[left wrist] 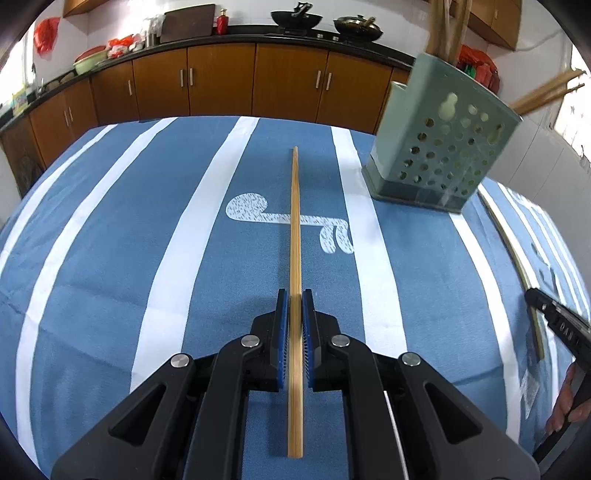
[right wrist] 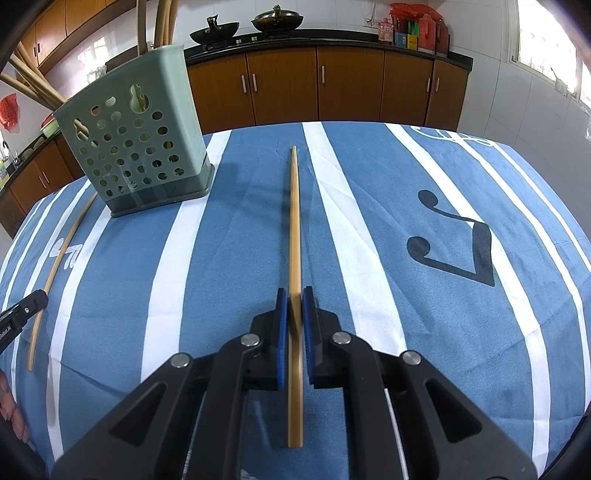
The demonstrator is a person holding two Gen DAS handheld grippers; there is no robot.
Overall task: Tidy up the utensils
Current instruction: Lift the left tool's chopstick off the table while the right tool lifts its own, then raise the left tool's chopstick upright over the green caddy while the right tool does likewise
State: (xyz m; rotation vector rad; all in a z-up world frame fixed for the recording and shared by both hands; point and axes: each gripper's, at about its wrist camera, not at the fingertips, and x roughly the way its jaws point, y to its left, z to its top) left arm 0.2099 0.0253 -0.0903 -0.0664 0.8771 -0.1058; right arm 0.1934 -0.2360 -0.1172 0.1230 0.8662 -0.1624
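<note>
In the left wrist view, my left gripper is shut on a bamboo chopstick that runs straight forward between the blue pads over the striped cloth. A green perforated utensil holder stands at the far right with several chopsticks sticking out of it. My right gripper is likewise shut on a second chopstick, pointing ahead. In that view the holder stands at the far left. Each gripper shows at the other view's edge: the right one and the left one.
A blue cloth with white stripes covers the table, whose far edge lies ahead. Beyond it stand brown cabinets and a dark counter with woks. A hand shows low on the right.
</note>
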